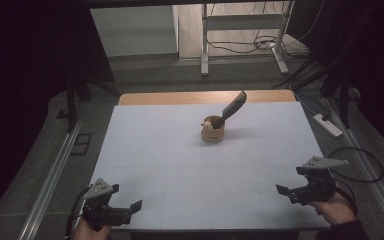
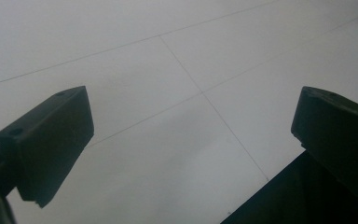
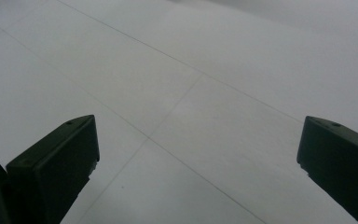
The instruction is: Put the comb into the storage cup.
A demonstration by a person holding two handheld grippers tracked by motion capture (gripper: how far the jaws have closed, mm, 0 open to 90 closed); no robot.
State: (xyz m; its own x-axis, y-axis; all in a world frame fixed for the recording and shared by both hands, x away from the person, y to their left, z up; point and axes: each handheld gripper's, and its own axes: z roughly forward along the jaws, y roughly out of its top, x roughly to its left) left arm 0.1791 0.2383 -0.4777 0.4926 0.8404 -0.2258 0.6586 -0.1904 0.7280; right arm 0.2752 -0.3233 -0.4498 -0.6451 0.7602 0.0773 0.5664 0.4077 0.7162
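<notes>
A small wooden cup (image 1: 213,133) stands on the white table (image 1: 170,165), a little right of centre toward the back. A dark long-handled utensil (image 1: 233,106) leans out of the cup up and to the right, and a small pale piece (image 1: 207,124) sits at its rim. My left gripper (image 1: 131,211) rests at the front left corner, far from the cup. Its jaws stand wide open over bare table (image 2: 191,121). Near the front right edge my right gripper (image 1: 286,194) points left, also open with nothing between the jaws (image 3: 198,154).
A wooden strip (image 1: 180,98) runs along the table's far edge. On the floor lie a white power strip (image 1: 328,125) at the right, cables and metal frame legs (image 1: 204,47) behind, and a rail (image 1: 50,175) at the left. A black cable loop (image 1: 367,167) trails by my right hand.
</notes>
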